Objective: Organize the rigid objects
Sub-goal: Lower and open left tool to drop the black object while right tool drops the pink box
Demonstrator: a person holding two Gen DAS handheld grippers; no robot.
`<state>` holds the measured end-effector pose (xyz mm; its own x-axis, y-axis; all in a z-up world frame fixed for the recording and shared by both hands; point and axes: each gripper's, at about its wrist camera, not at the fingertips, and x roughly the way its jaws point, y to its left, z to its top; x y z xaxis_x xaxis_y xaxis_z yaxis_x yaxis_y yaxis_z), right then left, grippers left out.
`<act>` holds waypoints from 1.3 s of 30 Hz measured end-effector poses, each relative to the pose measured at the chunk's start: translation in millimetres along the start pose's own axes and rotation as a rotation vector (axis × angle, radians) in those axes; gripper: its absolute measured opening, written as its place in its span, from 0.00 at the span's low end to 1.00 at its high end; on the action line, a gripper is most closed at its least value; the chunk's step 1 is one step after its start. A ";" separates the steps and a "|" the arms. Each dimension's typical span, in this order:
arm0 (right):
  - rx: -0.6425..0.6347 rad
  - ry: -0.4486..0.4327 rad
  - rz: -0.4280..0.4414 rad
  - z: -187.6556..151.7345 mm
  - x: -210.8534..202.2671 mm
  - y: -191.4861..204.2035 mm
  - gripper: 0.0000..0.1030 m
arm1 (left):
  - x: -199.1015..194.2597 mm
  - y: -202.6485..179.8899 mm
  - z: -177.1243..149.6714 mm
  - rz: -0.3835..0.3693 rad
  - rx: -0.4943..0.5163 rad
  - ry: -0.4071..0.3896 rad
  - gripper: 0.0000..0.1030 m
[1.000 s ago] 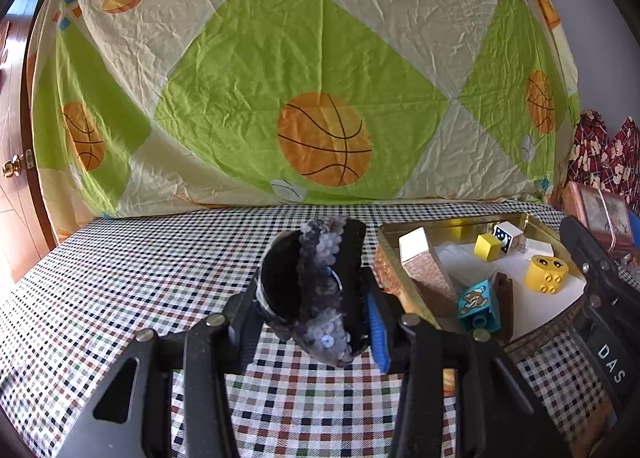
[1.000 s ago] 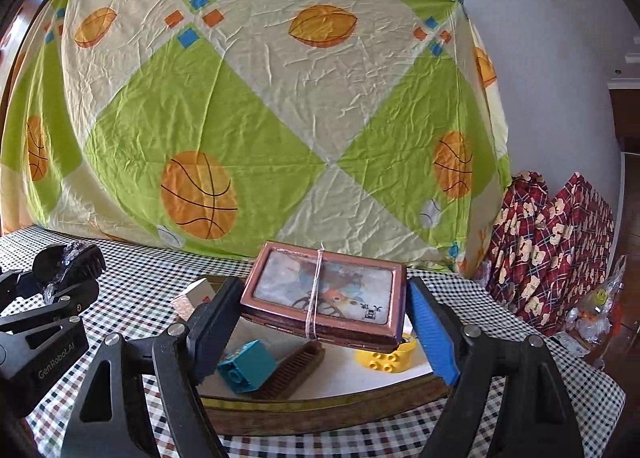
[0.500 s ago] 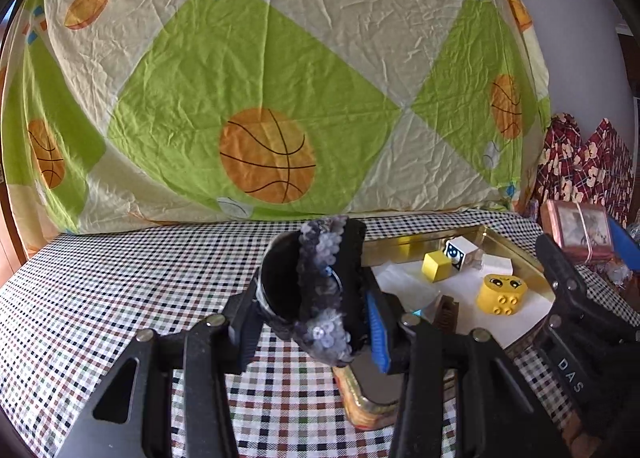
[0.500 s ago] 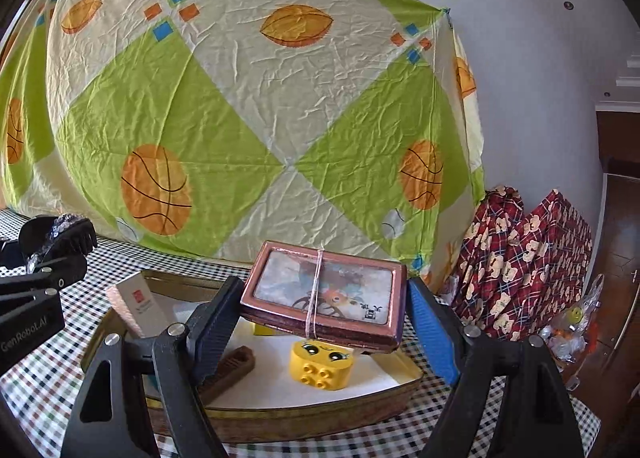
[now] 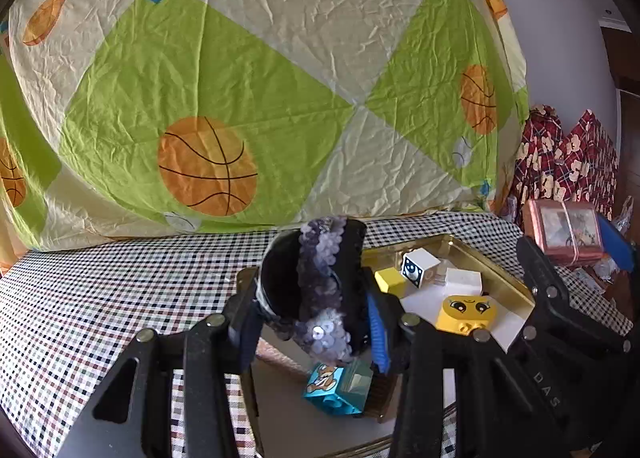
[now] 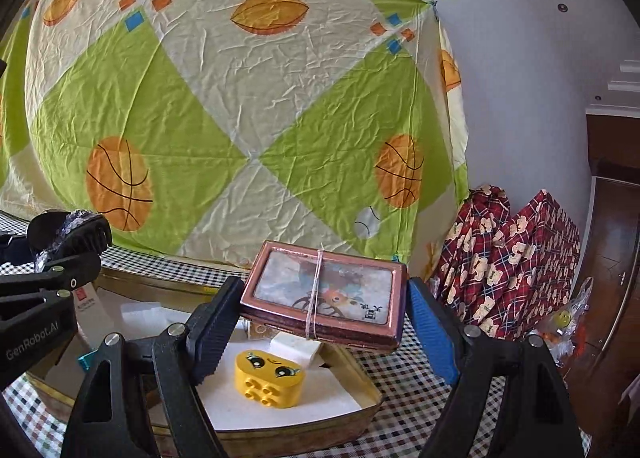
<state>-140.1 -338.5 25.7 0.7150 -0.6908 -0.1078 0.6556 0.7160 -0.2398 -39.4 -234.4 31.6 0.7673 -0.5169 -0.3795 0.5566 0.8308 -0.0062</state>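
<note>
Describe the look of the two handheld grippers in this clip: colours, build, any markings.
Both are black plastic clamp-style frames with silver rivets. The left gripper and right gripper each have one black ribbed pad and one blue pad. White lettering reads GenRobot.AI on the left, DAS on the right. No cables or sleeves show.

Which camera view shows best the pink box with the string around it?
The right wrist view: the pink box fills the centre between the right gripper's fingers, picture and string clear. The left wrist view shows it small, at the right edge.

Checked tablecloth [image 5: 100, 298]; gold tray [image 5: 496, 274] resting on it.
</note>
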 end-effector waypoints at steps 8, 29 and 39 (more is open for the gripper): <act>0.021 0.037 -0.010 -2.6 24.4 -7.0 0.81 | 22.6 -16.0 2.4 -0.006 -0.005 0.025 0.42; 0.047 0.170 0.060 -8.0 74.6 -5.7 0.81 | 60.6 -25.3 -3.7 0.010 -0.004 0.125 0.42; 0.031 0.209 0.104 -8.4 85.1 1.1 0.81 | 69.0 -29.5 -6.3 -0.010 0.000 0.177 0.42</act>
<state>-80.6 -397.3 8.1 0.7156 -0.6166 -0.3282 0.5905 0.7850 -0.1872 -4.9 -293.3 -0.3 0.6941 -0.4805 -0.5360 0.5635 0.8261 -0.0108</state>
